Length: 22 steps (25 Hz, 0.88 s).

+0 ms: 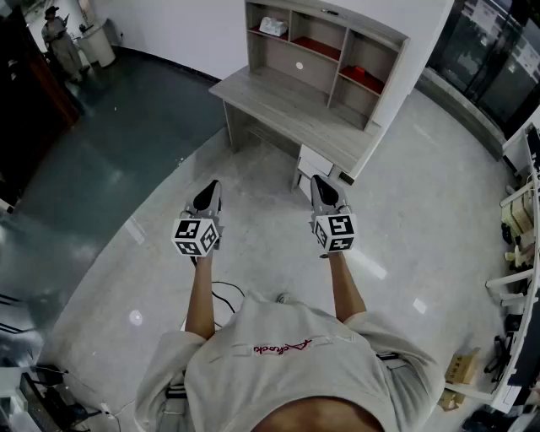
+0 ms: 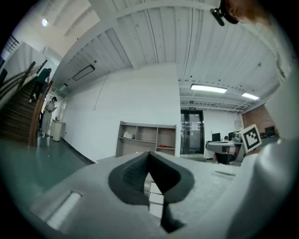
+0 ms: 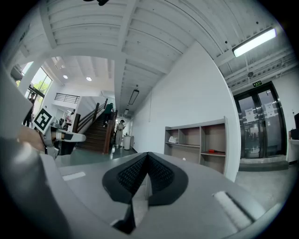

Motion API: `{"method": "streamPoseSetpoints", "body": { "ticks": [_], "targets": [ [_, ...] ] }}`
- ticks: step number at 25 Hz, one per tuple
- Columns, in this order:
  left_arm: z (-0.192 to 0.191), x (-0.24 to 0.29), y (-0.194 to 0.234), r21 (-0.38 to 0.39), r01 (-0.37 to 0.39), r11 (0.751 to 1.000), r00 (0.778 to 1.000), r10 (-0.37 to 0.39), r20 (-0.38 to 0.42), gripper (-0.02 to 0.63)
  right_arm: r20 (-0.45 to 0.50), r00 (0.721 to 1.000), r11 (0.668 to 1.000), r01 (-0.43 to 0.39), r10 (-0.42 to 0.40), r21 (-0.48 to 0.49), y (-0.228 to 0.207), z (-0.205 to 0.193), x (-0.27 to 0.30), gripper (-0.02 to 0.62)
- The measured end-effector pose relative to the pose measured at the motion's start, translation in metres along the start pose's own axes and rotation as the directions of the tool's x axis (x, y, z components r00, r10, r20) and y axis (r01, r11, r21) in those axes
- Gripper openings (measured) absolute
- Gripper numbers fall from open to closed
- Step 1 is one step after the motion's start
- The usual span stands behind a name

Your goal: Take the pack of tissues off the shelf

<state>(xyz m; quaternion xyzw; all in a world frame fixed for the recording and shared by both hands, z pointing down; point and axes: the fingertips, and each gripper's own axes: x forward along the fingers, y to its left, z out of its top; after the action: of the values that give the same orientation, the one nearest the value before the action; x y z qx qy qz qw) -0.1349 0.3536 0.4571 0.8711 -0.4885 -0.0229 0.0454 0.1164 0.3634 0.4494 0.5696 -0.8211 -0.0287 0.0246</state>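
The pack of tissues (image 1: 272, 26) is a small white bundle in the upper left compartment of the grey wooden shelf (image 1: 325, 51), which stands on a desk against the wall. It also shows small and far in the left gripper view (image 2: 128, 135) and the right gripper view (image 3: 172, 139). My left gripper (image 1: 208, 192) and right gripper (image 1: 323, 187) are held level side by side over the floor, well short of the desk. Both are shut with nothing between the pads. The left gripper (image 2: 148, 156) and right gripper (image 3: 147, 156) each point toward the shelf.
Red items (image 1: 361, 78) lie in two other shelf compartments. A white drawer unit (image 1: 314, 164) sits under the desk. A person (image 1: 59, 29) stands by a bin (image 1: 97, 42) at the far left near stairs. Cluttered racks (image 1: 519, 253) line the right side. A cable (image 1: 224, 295) lies by my feet.
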Motion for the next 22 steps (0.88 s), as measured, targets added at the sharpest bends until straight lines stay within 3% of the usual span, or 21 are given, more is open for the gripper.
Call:
{"method": "streamPoseSetpoints", "body": {
  "ticks": [22],
  "targets": [
    [0.002, 0.055, -0.019, 0.003, -0.019, 1.000, 1.000, 0.019, 0.021, -0.002, 0.042, 0.999, 1.000, -0.026, 0.026, 0.016, -0.051, -0.007, 0.021, 0.006]
  ]
}}
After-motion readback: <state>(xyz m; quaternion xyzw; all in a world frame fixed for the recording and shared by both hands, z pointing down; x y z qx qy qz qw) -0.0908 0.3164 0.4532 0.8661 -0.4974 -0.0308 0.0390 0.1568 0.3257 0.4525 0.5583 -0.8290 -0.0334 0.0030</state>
